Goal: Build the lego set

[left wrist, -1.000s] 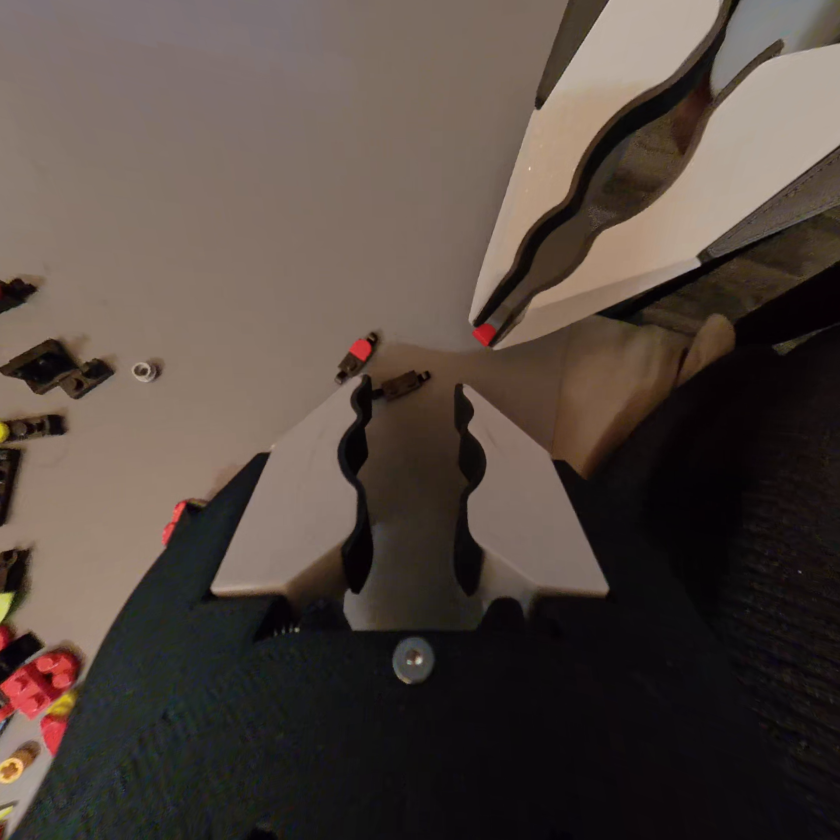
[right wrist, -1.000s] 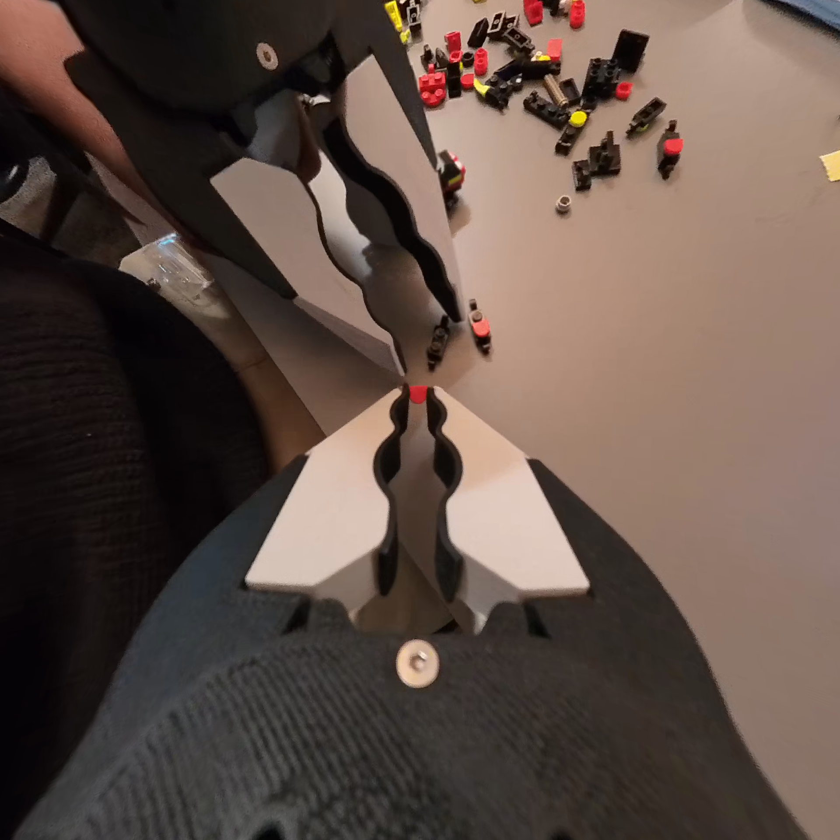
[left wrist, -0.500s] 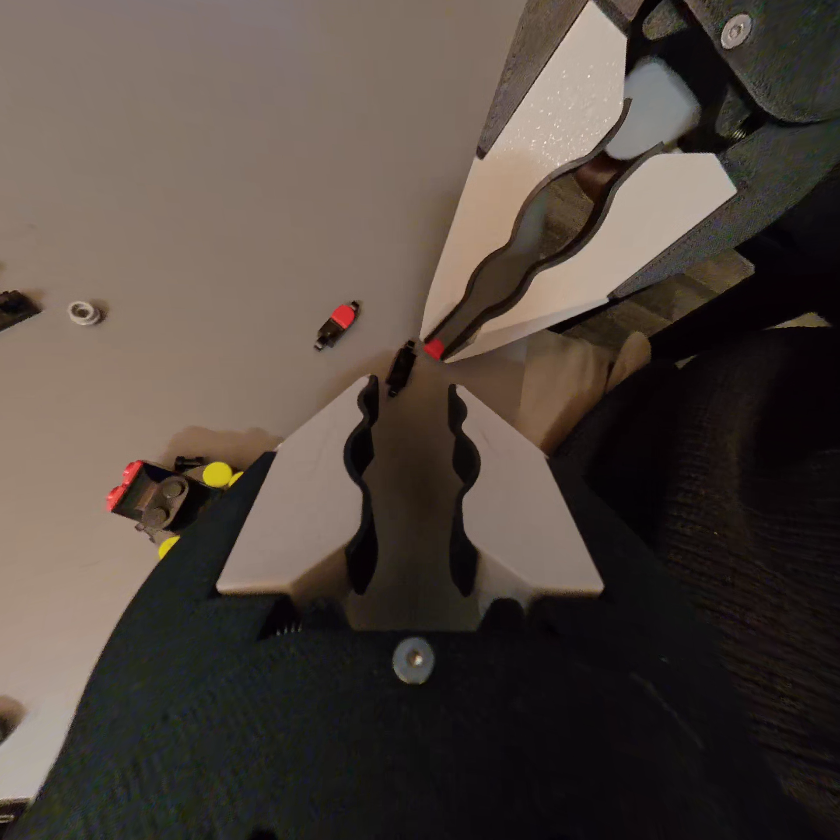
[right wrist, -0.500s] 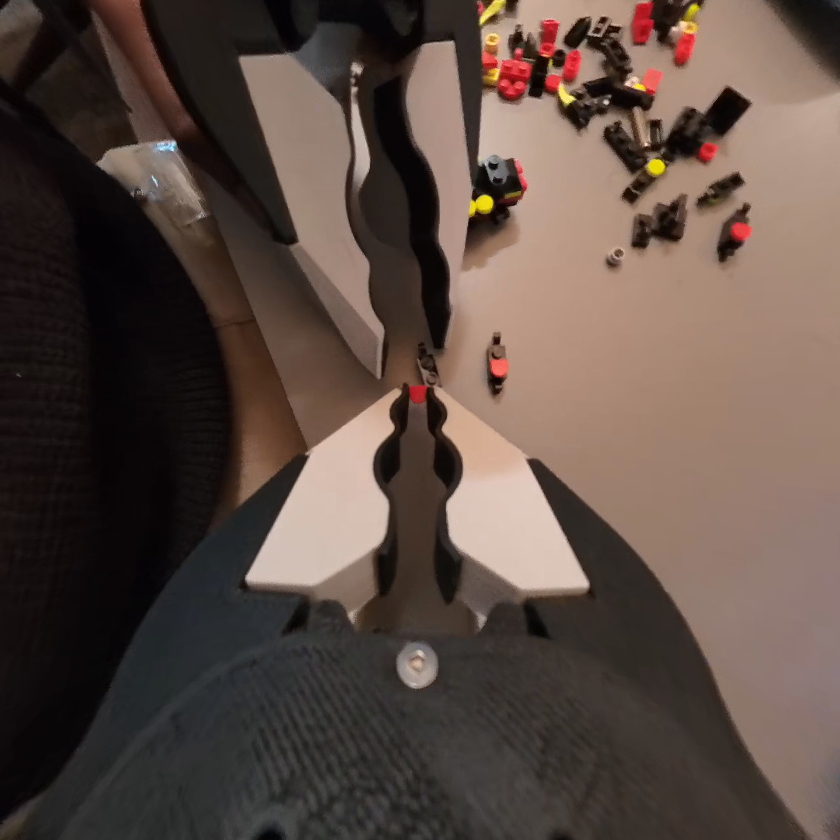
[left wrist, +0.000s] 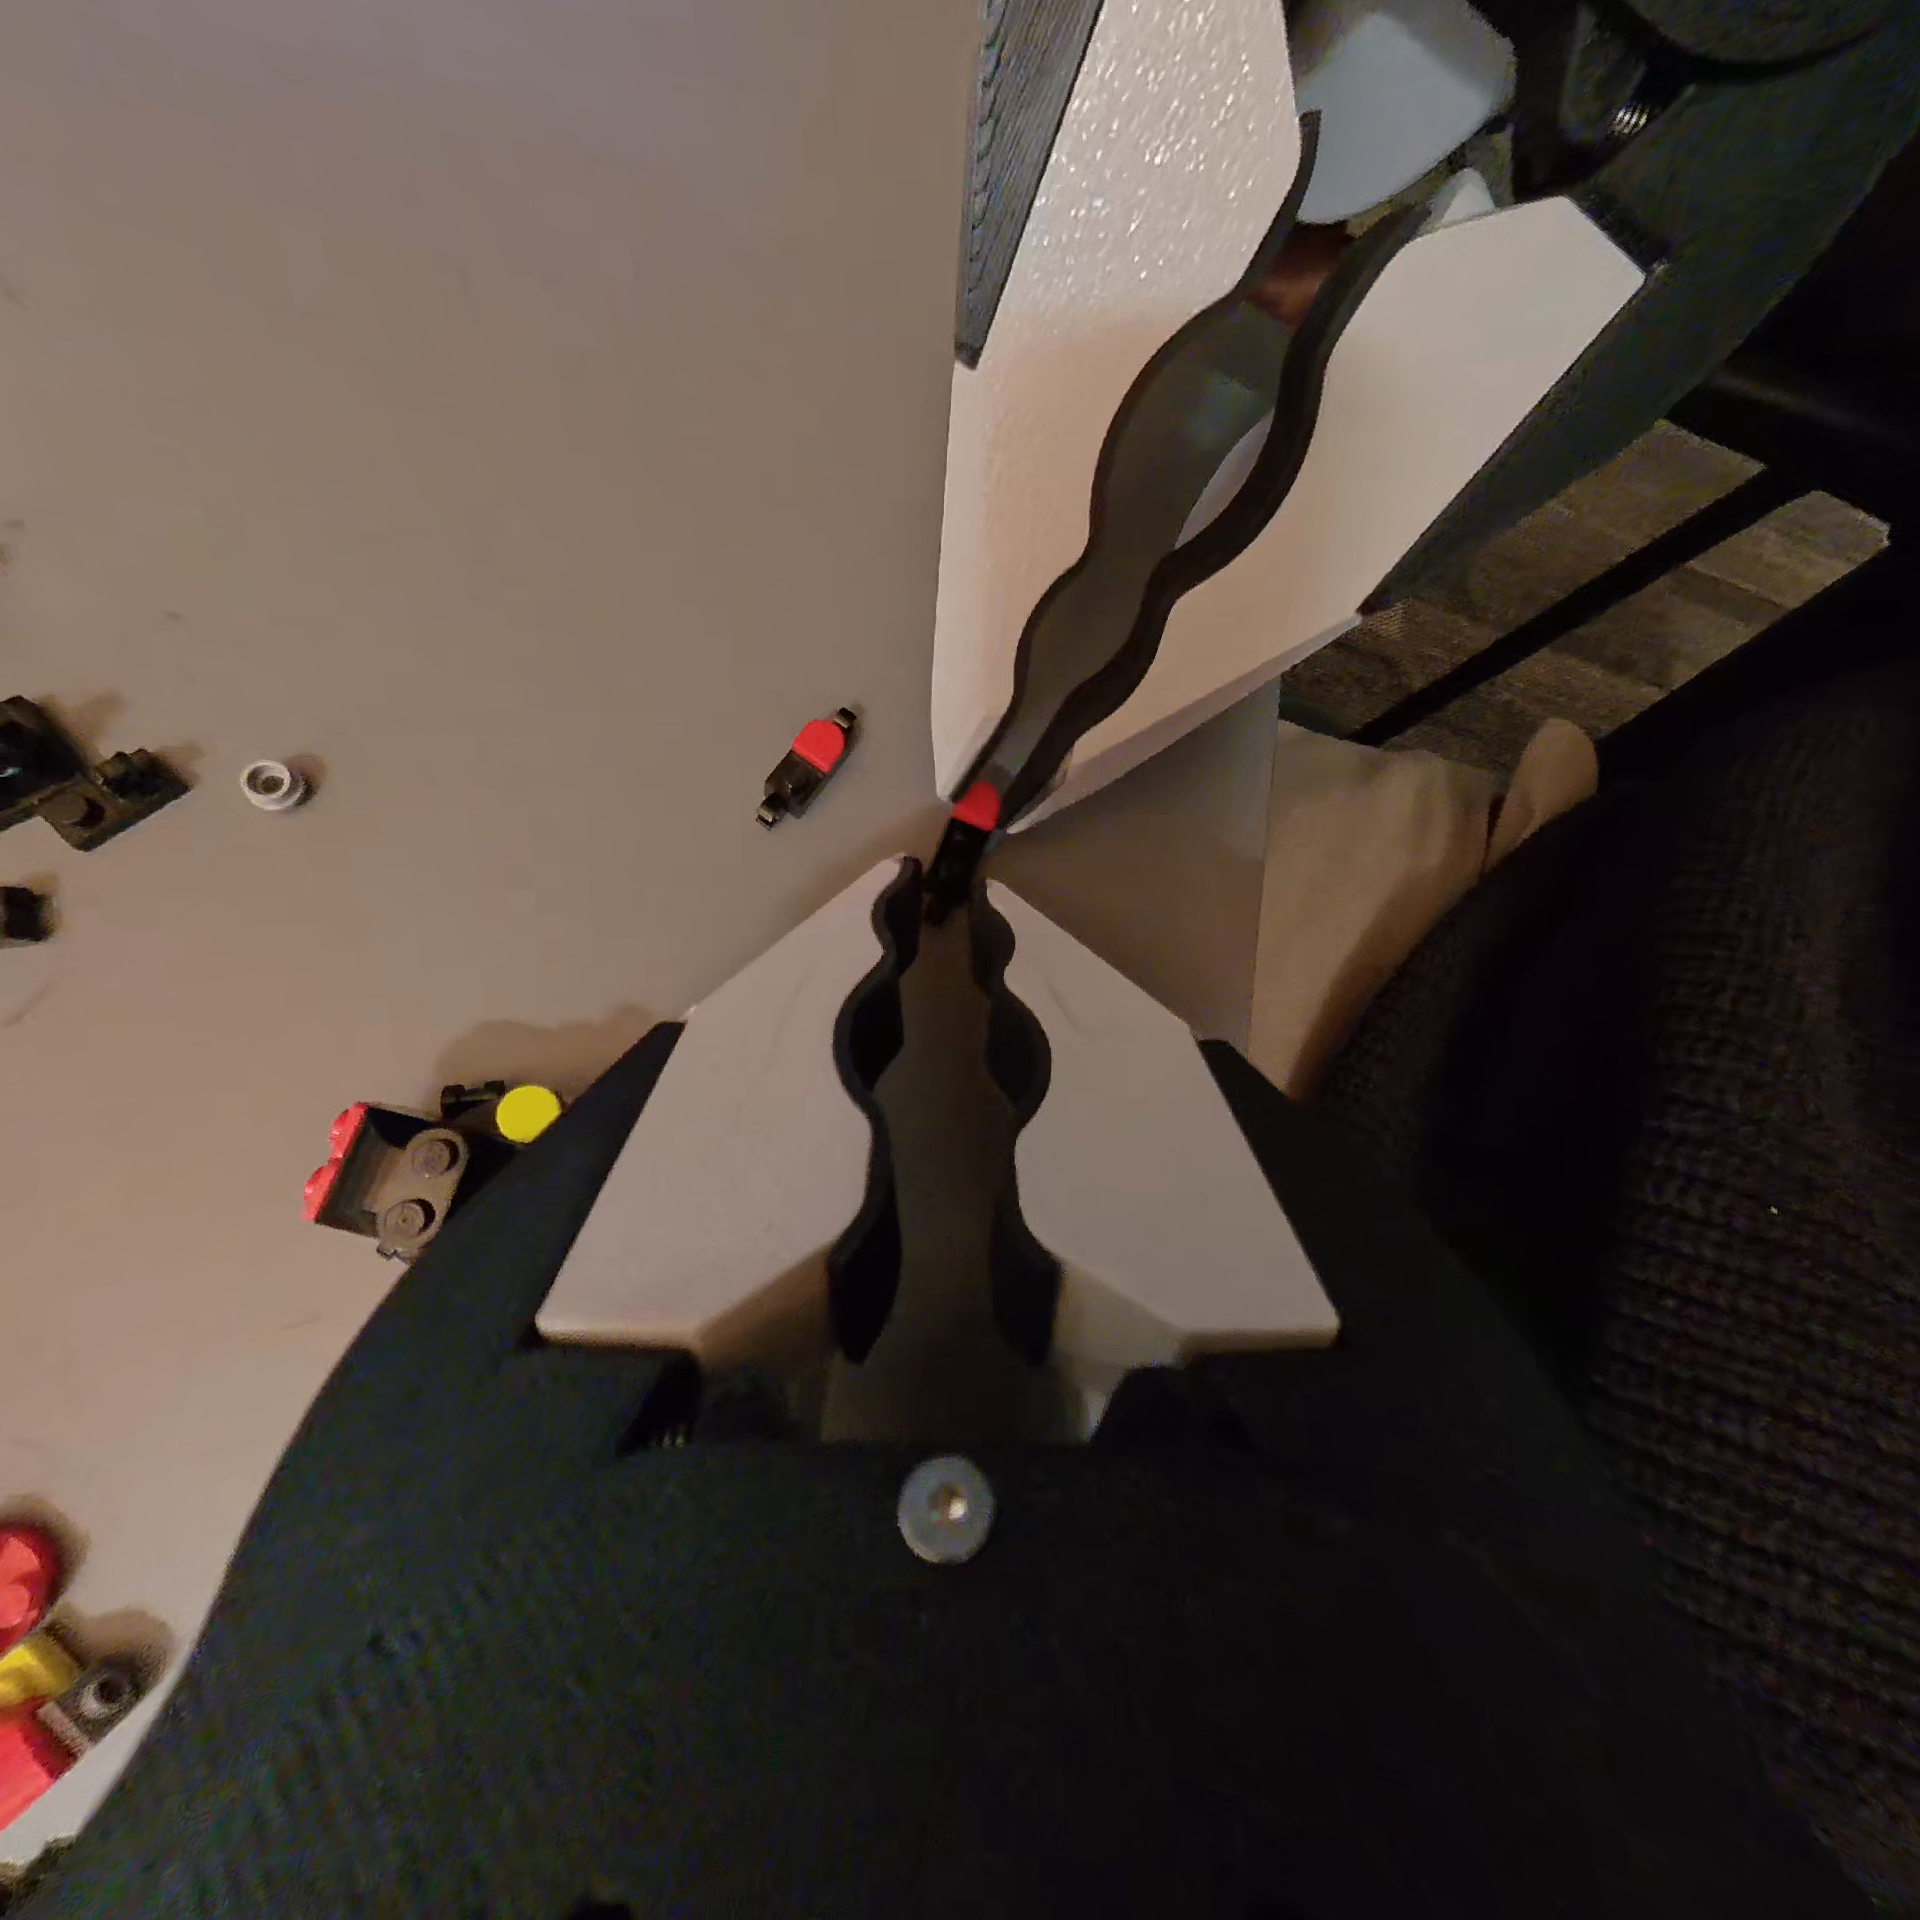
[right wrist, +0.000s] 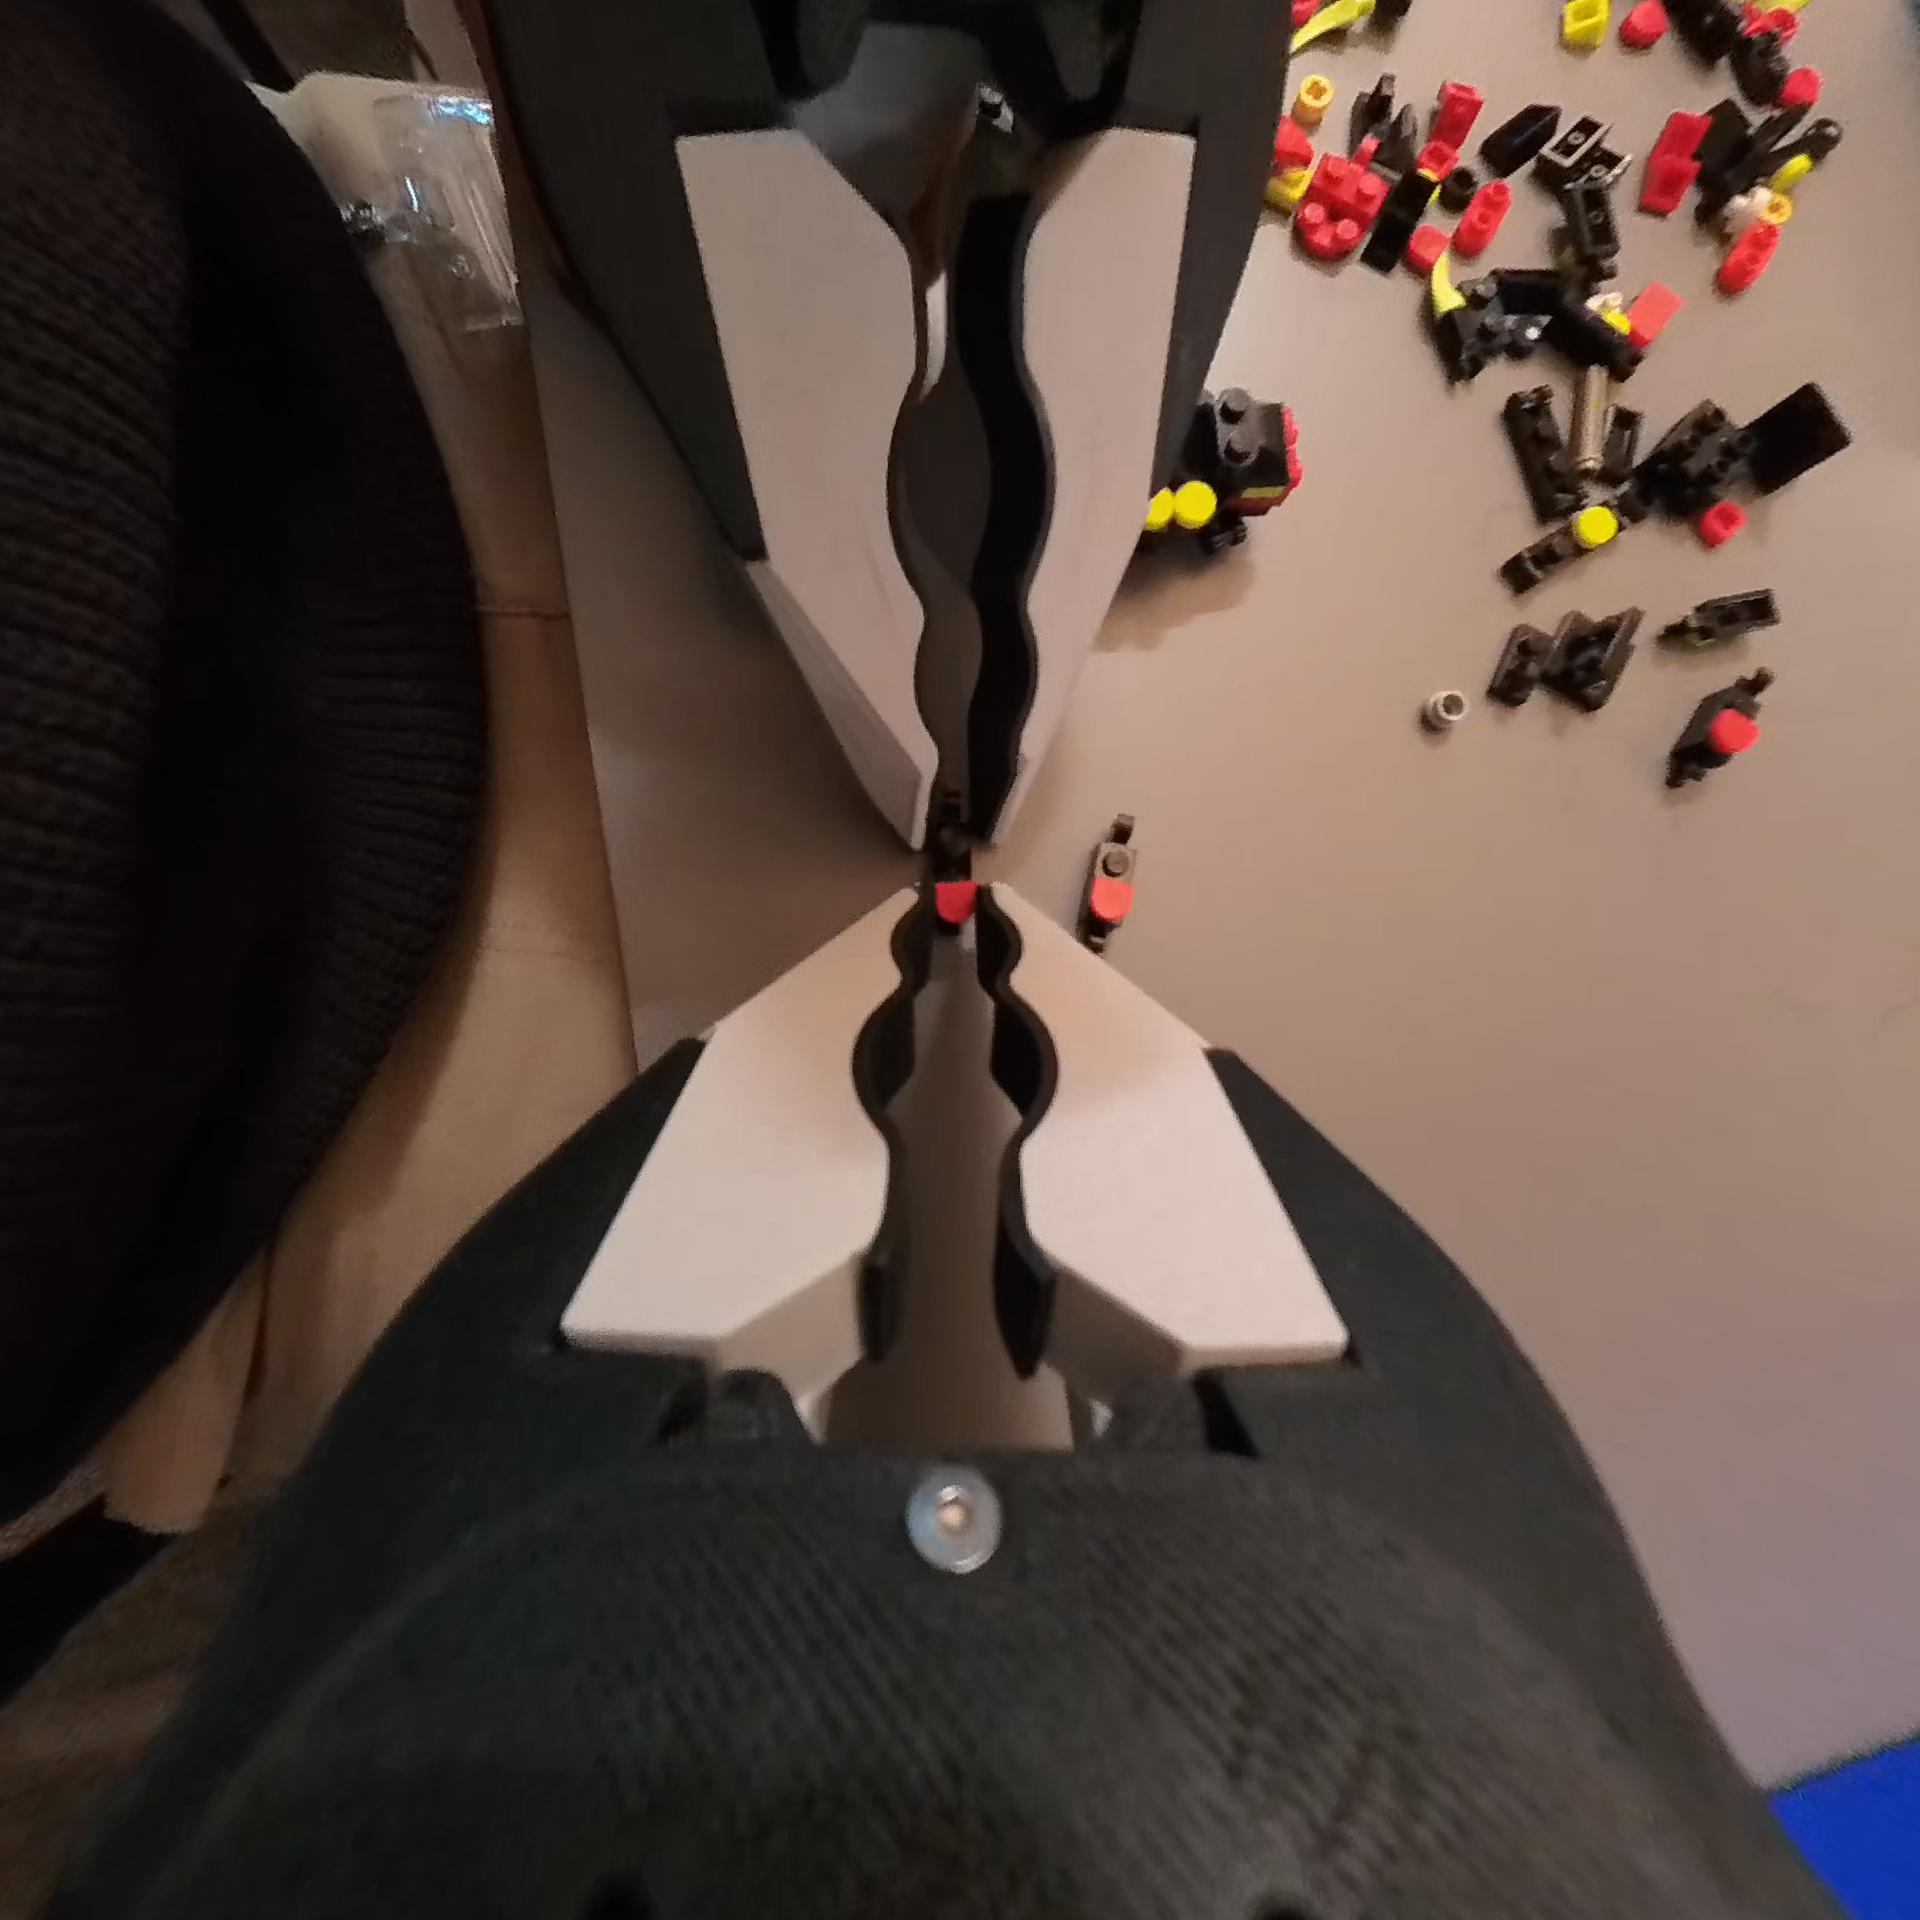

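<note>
The left claw point(left wrist: 940, 883) grips a small black piece point(left wrist: 948, 868); the right claw point(right wrist: 951, 902) grips a small red piece point(right wrist: 951, 900). Both pieces meet tip to tip above the bench point(left wrist: 468, 416).

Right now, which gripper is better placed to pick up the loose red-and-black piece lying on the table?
Neither is free: the left gripper pinches a black piece, the right gripper a red piece. The loose piece lies just beside the right fingers, so right is probably better placed.

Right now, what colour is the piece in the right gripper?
Red piece in the right gripper, clearest in the right wrist view.
</note>
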`<state>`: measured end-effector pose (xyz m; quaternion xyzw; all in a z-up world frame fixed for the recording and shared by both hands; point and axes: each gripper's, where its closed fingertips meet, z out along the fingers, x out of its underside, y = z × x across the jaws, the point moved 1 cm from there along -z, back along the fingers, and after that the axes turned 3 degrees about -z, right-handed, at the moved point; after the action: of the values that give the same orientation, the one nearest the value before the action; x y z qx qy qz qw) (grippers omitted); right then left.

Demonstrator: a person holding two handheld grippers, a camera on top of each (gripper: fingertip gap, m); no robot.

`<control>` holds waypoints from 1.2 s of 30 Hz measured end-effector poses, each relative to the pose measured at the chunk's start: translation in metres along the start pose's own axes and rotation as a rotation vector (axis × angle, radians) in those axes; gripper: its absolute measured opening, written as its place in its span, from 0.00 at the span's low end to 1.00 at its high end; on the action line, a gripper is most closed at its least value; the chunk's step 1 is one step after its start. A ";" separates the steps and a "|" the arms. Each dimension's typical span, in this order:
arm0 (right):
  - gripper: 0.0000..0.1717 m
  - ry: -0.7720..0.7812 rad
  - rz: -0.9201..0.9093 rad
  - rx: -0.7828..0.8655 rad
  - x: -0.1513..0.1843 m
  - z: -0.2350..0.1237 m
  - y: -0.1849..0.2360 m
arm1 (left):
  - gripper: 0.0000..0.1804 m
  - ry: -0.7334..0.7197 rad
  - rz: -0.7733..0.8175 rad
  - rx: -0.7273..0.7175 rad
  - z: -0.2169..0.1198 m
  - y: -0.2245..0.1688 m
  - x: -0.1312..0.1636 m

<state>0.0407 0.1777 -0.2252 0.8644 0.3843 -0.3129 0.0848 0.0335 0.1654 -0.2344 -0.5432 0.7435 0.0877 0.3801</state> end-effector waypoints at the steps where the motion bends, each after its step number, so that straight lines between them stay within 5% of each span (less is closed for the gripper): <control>1: 0.03 -0.002 -0.001 0.000 0.000 0.000 0.000 | 0.04 -0.001 0.006 0.001 0.000 0.000 0.000; 36: 0.04 0.117 0.034 -0.073 -0.001 0.006 0.000 | 0.04 0.003 0.034 -0.003 0.002 0.000 -0.001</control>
<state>0.0375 0.1747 -0.2287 0.8839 0.3849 -0.2463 0.0992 0.0347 0.1667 -0.2348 -0.5310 0.7531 0.0947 0.3766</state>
